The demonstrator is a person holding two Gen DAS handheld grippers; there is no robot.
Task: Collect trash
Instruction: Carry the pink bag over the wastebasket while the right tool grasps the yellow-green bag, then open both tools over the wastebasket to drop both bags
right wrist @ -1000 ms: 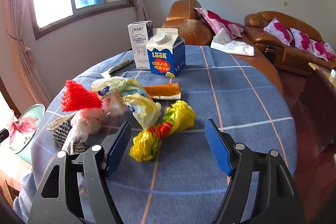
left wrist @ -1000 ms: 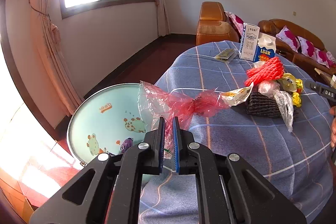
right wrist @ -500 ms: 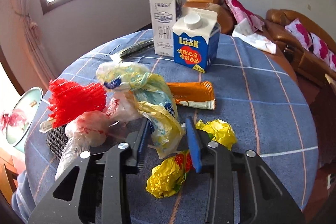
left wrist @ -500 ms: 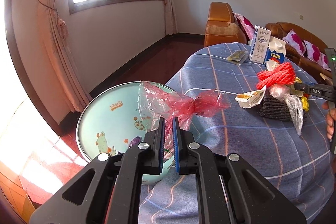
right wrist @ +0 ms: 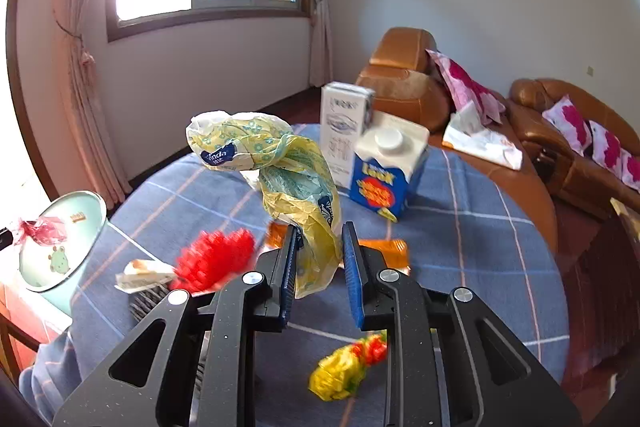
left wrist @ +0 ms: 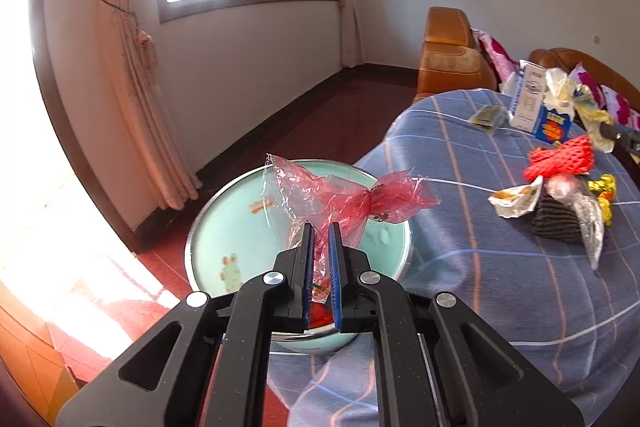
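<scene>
Left wrist view: the left claw (left wrist: 320, 259), nearly closed, pinches a crumpled red cellophane wrapper (left wrist: 352, 199) above the pale-green enamel basin (left wrist: 224, 227); its long axis runs toward two o'clock. Releasing comes next.

Right wrist view: the right claw (right wrist: 319, 267), seemingly gripping, lifts a yellow plastic tissue bag (right wrist: 288, 179) off the blue-checked worktop (right wrist: 480, 247), pointing eleven o'clock; next, carry to the basin.

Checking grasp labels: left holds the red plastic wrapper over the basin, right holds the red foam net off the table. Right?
One error. The right gripper holds the yellow Vinda plastic bag, not the red foam net, which lies on the table; the right wrist view shows it. The left gripper does hold the red plastic wrapper over the basin.
</scene>
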